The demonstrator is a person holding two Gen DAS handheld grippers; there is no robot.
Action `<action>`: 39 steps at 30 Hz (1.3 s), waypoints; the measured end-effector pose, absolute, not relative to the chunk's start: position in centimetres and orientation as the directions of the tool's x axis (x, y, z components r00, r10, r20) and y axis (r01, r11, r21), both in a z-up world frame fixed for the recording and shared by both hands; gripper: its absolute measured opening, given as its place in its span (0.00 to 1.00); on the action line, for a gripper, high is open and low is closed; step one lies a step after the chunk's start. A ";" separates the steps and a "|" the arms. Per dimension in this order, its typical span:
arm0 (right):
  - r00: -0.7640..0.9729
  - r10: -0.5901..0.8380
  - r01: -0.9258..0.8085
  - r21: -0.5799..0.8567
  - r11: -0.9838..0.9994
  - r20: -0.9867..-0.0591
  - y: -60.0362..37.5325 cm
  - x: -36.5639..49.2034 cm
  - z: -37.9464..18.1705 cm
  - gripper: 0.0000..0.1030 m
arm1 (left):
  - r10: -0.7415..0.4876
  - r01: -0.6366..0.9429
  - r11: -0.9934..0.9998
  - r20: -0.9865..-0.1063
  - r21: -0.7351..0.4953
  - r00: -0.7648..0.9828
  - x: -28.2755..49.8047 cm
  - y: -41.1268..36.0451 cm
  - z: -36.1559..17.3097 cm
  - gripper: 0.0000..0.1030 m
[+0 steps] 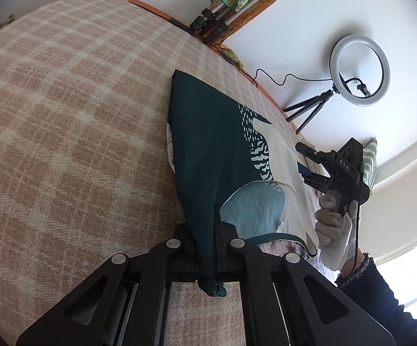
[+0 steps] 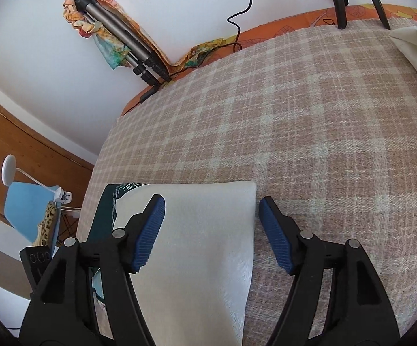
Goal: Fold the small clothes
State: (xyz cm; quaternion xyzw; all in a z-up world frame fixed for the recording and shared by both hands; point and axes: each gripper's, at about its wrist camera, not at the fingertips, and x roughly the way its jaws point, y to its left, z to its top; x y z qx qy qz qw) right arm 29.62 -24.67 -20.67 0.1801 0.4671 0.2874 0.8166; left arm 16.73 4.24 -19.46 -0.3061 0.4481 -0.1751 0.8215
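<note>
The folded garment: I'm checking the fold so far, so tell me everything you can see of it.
The garment is soft knit fabric, dark teal with cream and light blue patches and white dash and stripe prints. It lies folded lengthwise on the checked blanket. The left gripper is shut on its bunched teal end. The right gripper stands open over its cream part, pads clear of it.

Garment's [image 1: 208, 155] pinched corner perhaps hidden.

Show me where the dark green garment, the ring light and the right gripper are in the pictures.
dark green garment [image 1: 208, 144], left wrist view, on its plain dark panel.
ring light [image 1: 335, 57], left wrist view, on the white ring's left side.
right gripper [image 2: 211, 230], right wrist view, midway between its blue fingertips.
</note>
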 end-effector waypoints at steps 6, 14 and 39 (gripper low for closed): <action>0.368 0.577 -0.300 0.494 0.816 -0.729 -21.7 29.5 -20.0 0.08 | -0.537 0.013 0.770 -0.638 -0.638 0.551 16.7 4.1 -19.2 0.03; 0.457 0.538 -0.349 0.413 0.841 -0.708 -20.9 26.8 -13.9 0.05 | -0.534 0.077 0.782 -0.601 -0.618 0.595 16.0 3.6 -16.3 0.03; 0.621 0.396 -0.321 0.241 0.916 -0.677 -30.9 23.4 -4.8 0.05 | -0.654 0.290 0.732 -0.517 -0.617 0.553 20.4 -7.1 -11.5 0.03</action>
